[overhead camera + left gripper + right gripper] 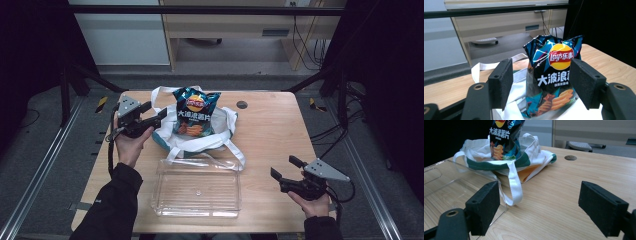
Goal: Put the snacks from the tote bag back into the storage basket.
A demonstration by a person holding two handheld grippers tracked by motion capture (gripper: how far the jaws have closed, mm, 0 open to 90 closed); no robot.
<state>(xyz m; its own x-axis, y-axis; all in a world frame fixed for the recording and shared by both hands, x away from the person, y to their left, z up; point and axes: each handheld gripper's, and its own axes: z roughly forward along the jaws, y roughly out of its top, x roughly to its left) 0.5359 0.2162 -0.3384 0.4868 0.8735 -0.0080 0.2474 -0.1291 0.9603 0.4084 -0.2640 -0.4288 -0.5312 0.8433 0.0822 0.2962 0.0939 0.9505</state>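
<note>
the lay's chip bag (195, 114) stands in the white tote bag (220, 135) at the far desk (280, 130), light and crinkly, best pinched at its top seam; left hand-held gripper (156, 111) released beside it, right hand-held gripper (284, 167) released too.

Left claw (156, 114) agape, raised; right claw (283, 167) agape, held low.

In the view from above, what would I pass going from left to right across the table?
Left hand-held gripper → chip bag standing in the white tote bag → right hand-held gripper. The clear plastic tray lies nearer the person, under the bag's span, so it has no clear place in that order.
</note>
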